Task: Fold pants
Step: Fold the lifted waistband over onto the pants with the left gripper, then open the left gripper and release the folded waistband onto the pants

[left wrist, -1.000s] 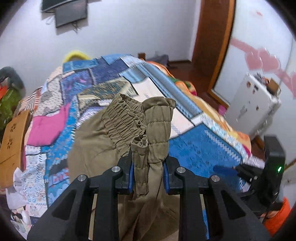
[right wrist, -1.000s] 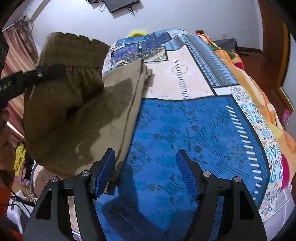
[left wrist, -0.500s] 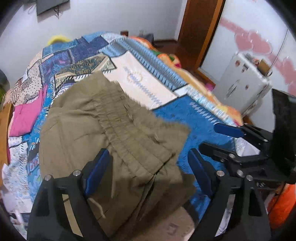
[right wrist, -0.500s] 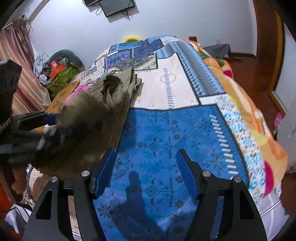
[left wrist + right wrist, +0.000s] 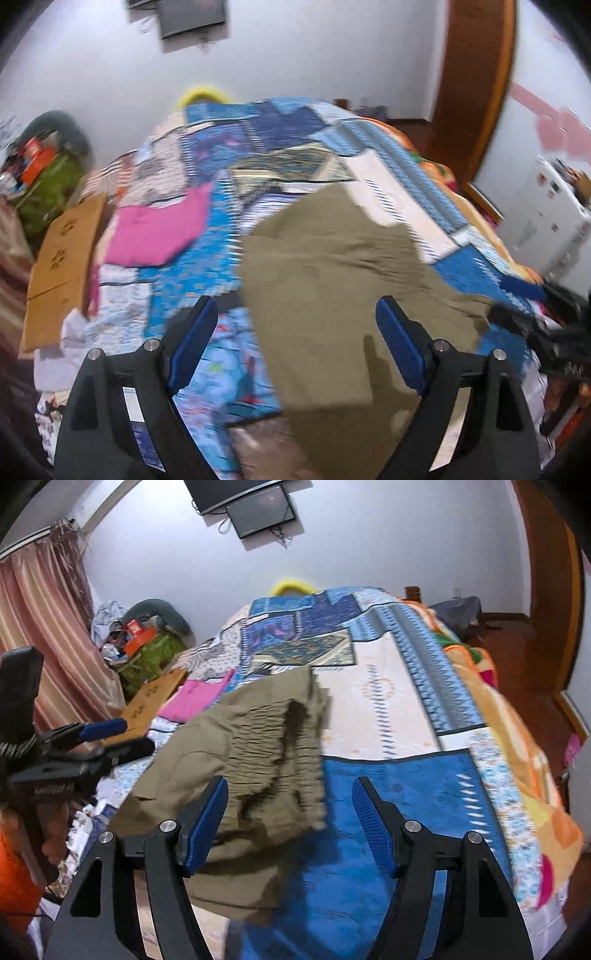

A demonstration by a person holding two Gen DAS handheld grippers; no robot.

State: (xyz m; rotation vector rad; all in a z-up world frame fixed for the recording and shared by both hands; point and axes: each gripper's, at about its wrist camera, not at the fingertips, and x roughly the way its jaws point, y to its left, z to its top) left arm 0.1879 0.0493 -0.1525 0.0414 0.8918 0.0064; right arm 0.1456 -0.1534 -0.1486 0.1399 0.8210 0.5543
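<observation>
Jaws on left gripper (image 5: pixel 295 339) and right gripper (image 5: pixel 290 823) both gape empty, pants (image 5: pixel 258 753) lie folded on bedspread (image 5: pixel 388 794); I reckon next I regrasp an edge for another fold.

Home bedroom: quilted bed (image 5: pixel 388 701), curtain (image 5: pixel 48 627), wall-mounted TV (image 5: pixel 258 509).

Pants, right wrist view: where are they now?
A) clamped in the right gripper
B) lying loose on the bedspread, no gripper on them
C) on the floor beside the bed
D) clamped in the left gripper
B: the olive pants lie bunched on the patchwork bedspread, with the left gripper open off to the side and the right gripper open above them, neither touching the cloth.
</observation>
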